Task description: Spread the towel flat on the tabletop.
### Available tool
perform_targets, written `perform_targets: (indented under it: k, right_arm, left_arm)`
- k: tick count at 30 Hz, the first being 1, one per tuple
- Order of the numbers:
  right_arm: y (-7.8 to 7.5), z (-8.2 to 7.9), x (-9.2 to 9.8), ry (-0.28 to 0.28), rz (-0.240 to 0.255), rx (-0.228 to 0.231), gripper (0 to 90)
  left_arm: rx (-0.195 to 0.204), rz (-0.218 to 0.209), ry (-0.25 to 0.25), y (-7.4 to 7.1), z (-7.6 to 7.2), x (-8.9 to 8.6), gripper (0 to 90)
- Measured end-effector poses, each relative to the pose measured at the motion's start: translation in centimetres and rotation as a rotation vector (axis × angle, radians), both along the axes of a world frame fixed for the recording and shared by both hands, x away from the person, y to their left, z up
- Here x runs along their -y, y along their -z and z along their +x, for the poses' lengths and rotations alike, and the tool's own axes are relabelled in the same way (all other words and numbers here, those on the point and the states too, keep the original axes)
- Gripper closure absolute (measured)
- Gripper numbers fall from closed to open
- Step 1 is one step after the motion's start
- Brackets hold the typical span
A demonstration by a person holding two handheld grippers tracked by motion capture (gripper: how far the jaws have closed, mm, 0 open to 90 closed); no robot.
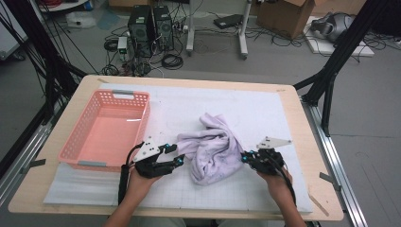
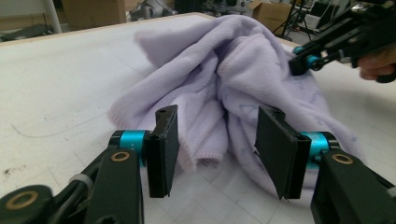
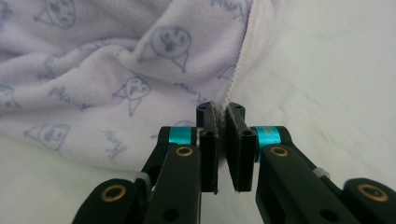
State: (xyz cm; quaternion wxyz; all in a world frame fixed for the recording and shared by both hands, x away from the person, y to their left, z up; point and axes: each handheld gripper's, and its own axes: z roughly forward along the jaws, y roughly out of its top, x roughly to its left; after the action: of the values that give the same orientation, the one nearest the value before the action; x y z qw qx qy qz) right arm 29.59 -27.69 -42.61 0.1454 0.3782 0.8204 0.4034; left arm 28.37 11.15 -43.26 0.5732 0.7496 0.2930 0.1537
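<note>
1. Lying in a soft heap, a purple towel (image 1: 213, 150) sits near the middle of the white surface (image 1: 265, 111), between the two grippers.
2. A pink basket (image 1: 106, 130) stands on the surface to the left of the towel, well apart from it.
3. The left gripper (image 1: 176, 155) is just at the left side of the heap, and a hand (image 1: 142, 182) holds it from below.
4. In the left gripper view, its jaws stand apart. The near fold of the towel (image 2: 224, 93) lies right in front of the gap and a bit into it. The pads do not press on the cloth.
5. The right gripper (image 1: 246, 157) is at the right side of the heap, held by the other hand (image 1: 279, 182).
6. In the right gripper view, its jaws are close together. The wavy edge of the towel (image 3: 140, 65) runs down into the thin gap between the pads, so they pinch that edge.
7. Little drawn faces show on the cloth in that view.
8. In the left gripper view, the right gripper (image 2: 299, 65) touches the far side of the heap.
</note>
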Motion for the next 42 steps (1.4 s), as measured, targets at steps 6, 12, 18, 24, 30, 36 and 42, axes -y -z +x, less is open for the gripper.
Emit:
perform_targets:
  k: [6,12,18,24,30,36,42]
  right_arm:
    - [0.0,-3.0,5.3,0.153,-0.054,-0.022,84.1]
    - [-0.3,-4.0,7.8,0.224,0.005,-0.006,68.0]
    - [-0.6,-1.6,6.3,0.246,0.026,0.062,47.6]
    - [0.7,2.2,3.5,0.219,-0.032,0.013,44.6]
    - [1.7,2.8,3.0,0.184,-0.095,-0.04,79.1]
    - [1.3,0.0,4.4,0.14,-0.123,-0.063,86.5]
    - [0.9,-5.2,6.9,0.131,-0.133,-0.07,86.5]
  left_arm:
    - [-0.01,0.003,0.019,-0.5,0.6,0.9,50.4]
    - [-0.013,0.022,0.015,-1.7,2.4,2.7,41.2]
    - [-0.056,0.127,-0.023,-1.2,5.1,4.4,33.5]
    - [-0.152,0.214,-0.029,0.7,6.3,5.3,32.4]
    - [-0.166,0.302,-0.021,1.5,6.4,5.7,58.4]
    - [-0.143,0.339,-0.064,0.7,6.2,4.4,79.7]
    - [-0.12,0.299,-0.16,-0.1,6.3,2.2,79.9]
